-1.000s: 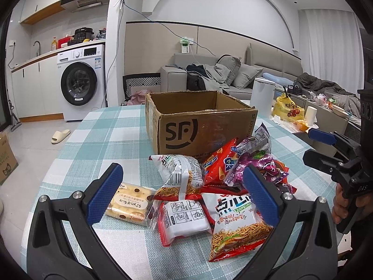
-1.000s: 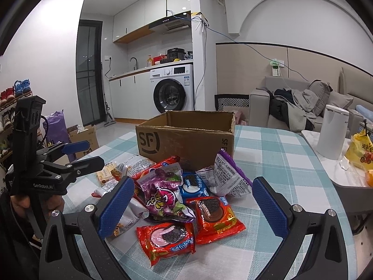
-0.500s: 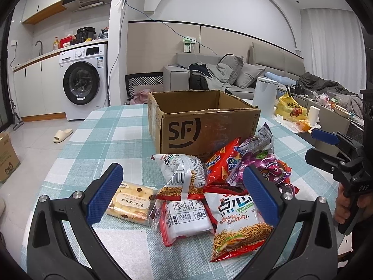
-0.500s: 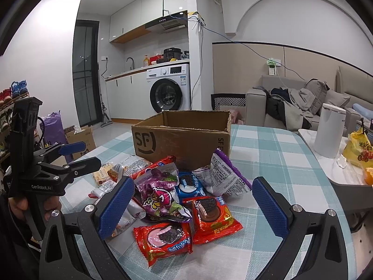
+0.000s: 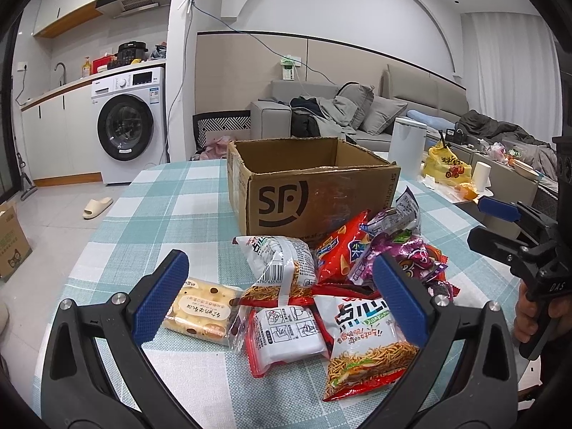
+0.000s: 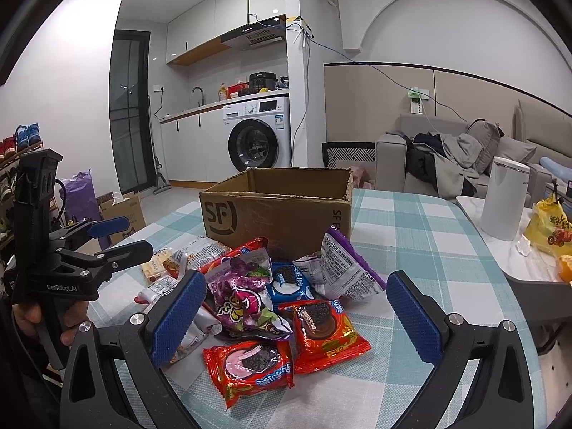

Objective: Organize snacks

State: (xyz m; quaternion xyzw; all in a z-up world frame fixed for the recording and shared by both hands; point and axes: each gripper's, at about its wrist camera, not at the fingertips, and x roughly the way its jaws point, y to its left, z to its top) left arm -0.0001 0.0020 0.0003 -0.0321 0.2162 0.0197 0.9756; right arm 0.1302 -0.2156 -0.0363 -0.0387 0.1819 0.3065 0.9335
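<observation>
Fingers (image 5: 161, 304) of the left gripper (image 5: 279, 304) spread wide and hold nothing, hovering over the near side of the snack pile; the right gripper (image 6: 291, 316) is likewise spread and empty. The snacks lie heaped on the checked surface (image 5: 150, 214) toward its near edge, directly in front of the open cardboard box (image 5: 314, 193), which stands nearer the middle. Within the left span lie a cheese-patterned cake pack (image 5: 202, 312), a white packet (image 5: 287, 332) and a noodle bag (image 5: 364, 339). Within the right span lie two red cookie packs (image 6: 255, 364) (image 6: 325, 329) and a purple candy bag (image 6: 243, 300). The step in hand appears to be choosing a first packet. Good practice: take an outlying, uncovered packet, pinch it across its flat middle, lift clear of neighbours, then carry it over the box rim.
</observation>
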